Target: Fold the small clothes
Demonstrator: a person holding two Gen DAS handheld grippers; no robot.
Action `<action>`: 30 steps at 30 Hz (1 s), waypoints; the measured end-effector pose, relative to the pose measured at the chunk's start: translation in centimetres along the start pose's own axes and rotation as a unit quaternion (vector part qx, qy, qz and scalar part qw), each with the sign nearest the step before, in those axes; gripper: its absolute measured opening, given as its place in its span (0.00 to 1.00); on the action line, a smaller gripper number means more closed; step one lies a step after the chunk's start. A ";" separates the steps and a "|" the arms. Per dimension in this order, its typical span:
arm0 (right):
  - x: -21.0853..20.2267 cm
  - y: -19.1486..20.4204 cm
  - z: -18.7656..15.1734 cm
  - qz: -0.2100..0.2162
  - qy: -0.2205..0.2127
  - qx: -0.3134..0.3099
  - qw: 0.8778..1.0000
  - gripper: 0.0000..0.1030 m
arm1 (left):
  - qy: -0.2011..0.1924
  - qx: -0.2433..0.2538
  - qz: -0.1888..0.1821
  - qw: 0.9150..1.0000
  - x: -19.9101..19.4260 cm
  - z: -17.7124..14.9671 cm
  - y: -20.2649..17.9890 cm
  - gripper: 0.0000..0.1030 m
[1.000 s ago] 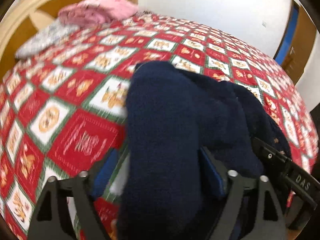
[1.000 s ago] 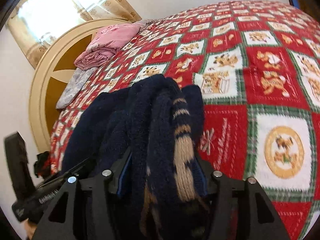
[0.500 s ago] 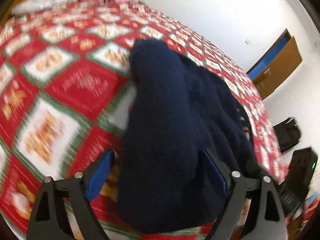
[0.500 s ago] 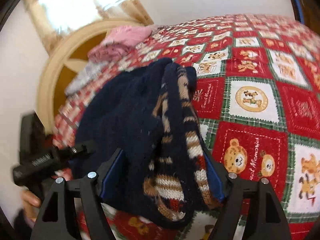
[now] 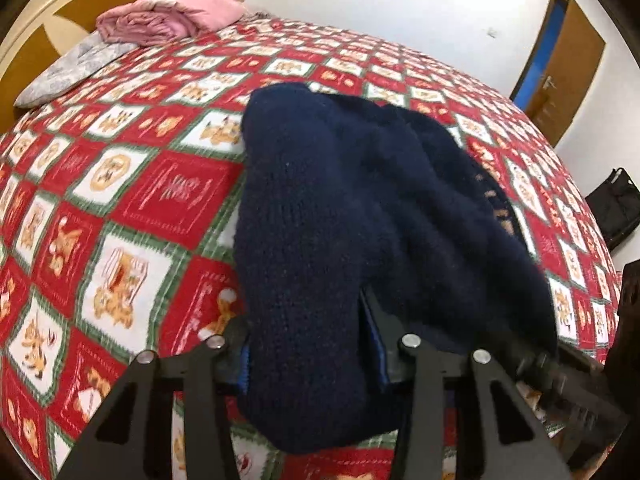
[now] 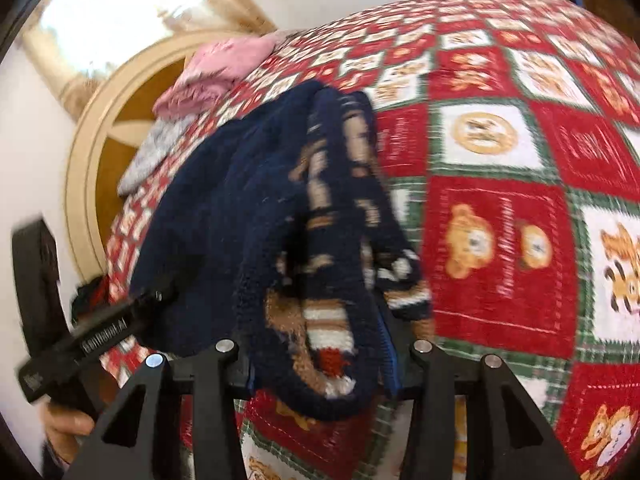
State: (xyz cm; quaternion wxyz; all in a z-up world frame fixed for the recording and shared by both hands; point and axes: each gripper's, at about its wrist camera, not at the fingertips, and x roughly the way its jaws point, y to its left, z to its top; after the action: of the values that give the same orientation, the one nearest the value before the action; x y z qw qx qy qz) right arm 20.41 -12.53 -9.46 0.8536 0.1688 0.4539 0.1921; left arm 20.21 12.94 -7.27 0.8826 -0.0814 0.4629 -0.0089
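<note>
1. The navy blue knitted sweater [image 5: 340, 220] lies bunched on the bed's red, white and green checked teddy-bear blanket [image 5: 120, 208], its near edge raised.
2. The left tool [image 5: 308, 344] is closed onto a thick navy fold.
3. The right tool [image 6: 320, 352] is clamped on the tan-and-white patterned hem [image 6: 328, 320].
4. A folded pink blanket [image 5: 172, 12] rests by the cream wooden headboard [image 6: 92, 152], on a grey pillow [image 5: 68, 68].

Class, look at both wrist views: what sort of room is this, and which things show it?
Most likely a bedroom: a quilt covers a bed with a curved headboard, folded pink bedding rests near a pillow, and a door stands ajar.
</note>
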 end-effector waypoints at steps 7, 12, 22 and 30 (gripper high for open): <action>-1.7 0.1 -1.0 -0.039 -0.012 -0.013 0.999 0.45 | -0.039 0.058 0.085 0.994 -1.3 -1.5 -1.2 0.62; -5.4 3.7 -2.7 -0.124 -0.090 -0.076 0.985 0.47 | -0.068 0.078 0.137 0.985 -2.7 -2.5 -1.7 0.72; -6.3 4.5 -6.0 -0.144 -0.073 -0.084 0.983 0.47 | -0.079 0.069 0.159 0.982 -3.5 -5.4 -2.3 0.80; -8.5 6.1 -8.3 -0.153 -0.066 -0.088 0.982 0.47 | -0.018 0.064 0.122 0.990 -3.1 -9.2 -2.8 0.80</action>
State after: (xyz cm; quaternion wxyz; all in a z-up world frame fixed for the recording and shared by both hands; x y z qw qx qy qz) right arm 7.98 -10.39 -5.05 0.9126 0.0345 0.3981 0.0870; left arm 11.07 9.26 -9.41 0.8887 0.0322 0.4517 0.0709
